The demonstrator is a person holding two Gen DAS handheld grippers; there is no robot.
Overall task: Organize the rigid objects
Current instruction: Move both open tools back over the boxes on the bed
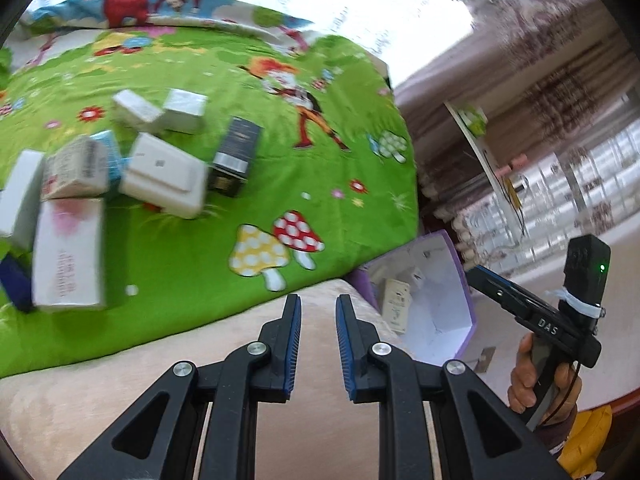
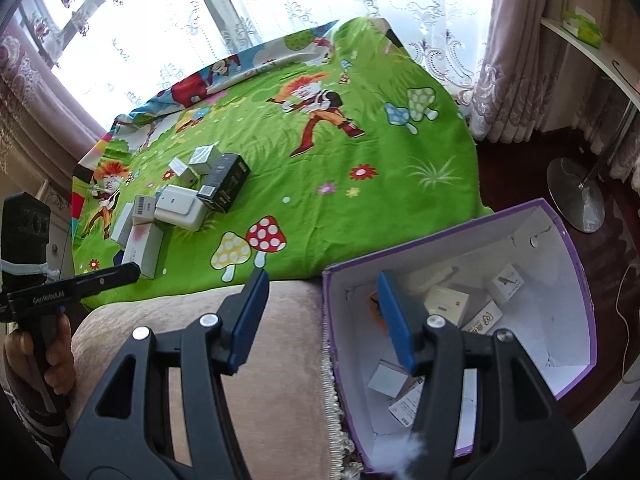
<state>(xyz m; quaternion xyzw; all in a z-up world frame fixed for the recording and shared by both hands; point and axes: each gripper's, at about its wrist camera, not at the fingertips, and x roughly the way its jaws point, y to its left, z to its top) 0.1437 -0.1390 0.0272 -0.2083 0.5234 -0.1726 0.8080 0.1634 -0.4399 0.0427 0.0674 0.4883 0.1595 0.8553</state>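
From the left wrist camera, the left gripper (image 1: 318, 312) hangs over the beige upholstered edge (image 1: 160, 364) at the foot of a bed, its blue-padded fingers (image 1: 294, 344) drawn in to a narrow gap with nothing between them. Beyond it the green cartoon bedspread (image 1: 248, 176) carries a loose cluster of small boxes, blurred here: a black box (image 1: 234, 158) standing near the middle, a flat white box (image 1: 164, 176) just beside it, two pale boxes (image 1: 160, 110) behind, and a long white-and-pink box (image 1: 68, 252) lying closest to the camera on the left. To the right, off the bed's corner, a purple-walled box (image 1: 456, 276) stands open with a few cartons inside, and past it a hand (image 1: 540, 376) grips the handle of the right gripper, whose fingertips are out of this view. From the right wrist camera, the right gripper (image 2: 320, 284) has its fingers (image 2: 250, 312) held moderately apart and empty; one sits over the beige edge, the other over the purple box (image 2: 576, 280). Inside that box lie several small white cartons (image 2: 446, 304), loosely piled against its white lining. The black box (image 2: 224, 182) and its pale neighbours remain on the bedspread (image 2: 360, 208), well apart from the purple box. At the far left, a hand (image 2: 36, 356) holds the left gripper's handle.
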